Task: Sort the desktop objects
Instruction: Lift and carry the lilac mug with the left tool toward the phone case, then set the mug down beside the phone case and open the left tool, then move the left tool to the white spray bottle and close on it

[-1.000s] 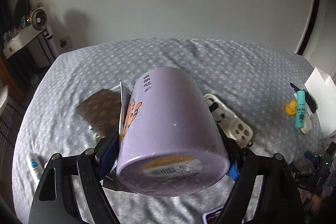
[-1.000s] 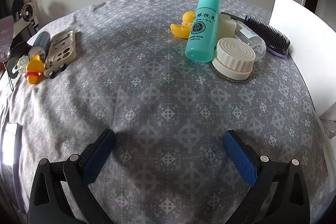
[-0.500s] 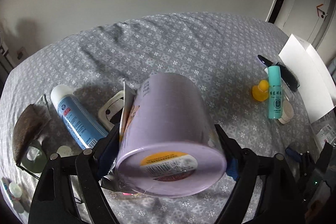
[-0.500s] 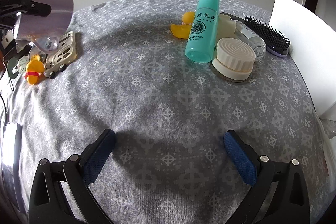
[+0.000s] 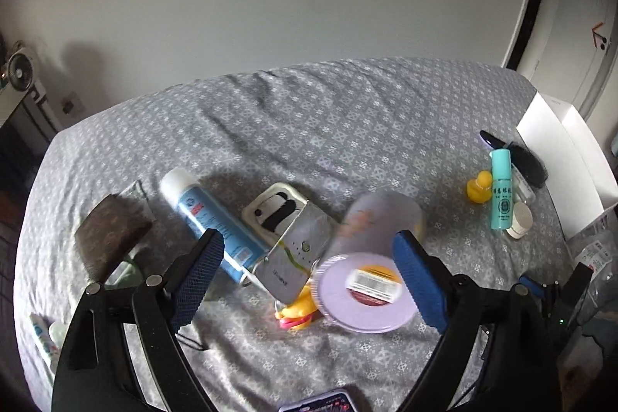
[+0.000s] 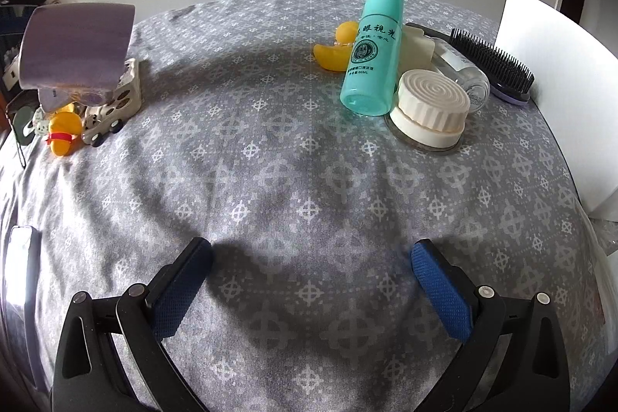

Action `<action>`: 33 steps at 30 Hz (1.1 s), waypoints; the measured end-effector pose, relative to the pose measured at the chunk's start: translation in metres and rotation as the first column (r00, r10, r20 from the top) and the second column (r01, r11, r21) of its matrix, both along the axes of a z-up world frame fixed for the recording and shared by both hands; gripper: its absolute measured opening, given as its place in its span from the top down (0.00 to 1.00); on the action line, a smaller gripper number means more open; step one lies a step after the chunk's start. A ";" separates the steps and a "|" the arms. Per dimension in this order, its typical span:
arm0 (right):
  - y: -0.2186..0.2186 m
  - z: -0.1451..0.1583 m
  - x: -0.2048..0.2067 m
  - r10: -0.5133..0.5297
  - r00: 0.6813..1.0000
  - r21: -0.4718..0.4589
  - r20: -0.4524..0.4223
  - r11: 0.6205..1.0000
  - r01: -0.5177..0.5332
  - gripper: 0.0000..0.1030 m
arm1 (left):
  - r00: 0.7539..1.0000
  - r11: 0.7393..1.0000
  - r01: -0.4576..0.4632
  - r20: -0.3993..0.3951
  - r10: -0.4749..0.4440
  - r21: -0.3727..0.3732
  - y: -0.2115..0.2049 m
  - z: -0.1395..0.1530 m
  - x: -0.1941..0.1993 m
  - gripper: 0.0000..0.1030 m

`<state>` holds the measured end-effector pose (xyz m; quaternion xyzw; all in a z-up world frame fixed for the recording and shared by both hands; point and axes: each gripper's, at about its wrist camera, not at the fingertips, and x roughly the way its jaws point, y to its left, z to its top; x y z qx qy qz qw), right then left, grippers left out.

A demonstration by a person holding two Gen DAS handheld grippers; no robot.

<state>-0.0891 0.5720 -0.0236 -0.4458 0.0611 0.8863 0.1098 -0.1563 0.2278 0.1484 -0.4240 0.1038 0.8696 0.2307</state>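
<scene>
A lilac mug (image 5: pixel 367 257), blurred, lies tilted with its labelled base toward me, over a yellow duck with a pink band (image 5: pixel 297 311) and next to a silver packet (image 5: pixel 293 257). My left gripper (image 5: pixel 309 246) hangs around it with jaws opening; the left pad (image 5: pixel 201 269) stands well clear of the mug, so nothing is gripped. In the right wrist view the mug (image 6: pixel 77 45) shows at far left above the same duck (image 6: pixel 63 130). My right gripper (image 6: pixel 311 253) stands open and empty over the grey patterned cloth (image 6: pixel 270 180).
By the mug lie a blue spray can (image 5: pixel 208 215), a panda toy (image 5: pixel 276 211) and a brown wallet (image 5: pixel 110 234). At right are a teal bottle (image 6: pixel 372 53), a duck (image 6: pixel 336 51), a white jar (image 6: pixel 428 107), a hairbrush (image 6: pixel 490 64) and a white box (image 6: pixel 556 83). A phone (image 6: pixel 19 269) lies at left.
The left gripper swung across the table with the mug, then its jaws widened and the mug slipped out and down toward the duck and packet. The right gripper has not moved.
</scene>
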 end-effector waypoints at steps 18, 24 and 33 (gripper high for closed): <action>0.002 0.002 -0.001 0.001 1.000 -0.001 0.000 1.000 -0.001 0.00 | 0.708 0.708 -0.704 0.037 0.706 -0.044 -0.344 -0.017 0.012 0.13; 0.002 0.001 -0.001 0.001 1.000 -0.001 0.000 1.000 -0.001 0.00 | 0.638 0.655 -0.755 0.181 0.748 -0.044 -0.381 -0.067 0.005 0.13; 0.001 0.002 0.000 0.001 1.000 -0.001 0.000 1.000 -0.001 0.00 | 0.580 0.603 -0.798 0.252 0.775 -0.018 -0.411 -0.108 -0.019 0.13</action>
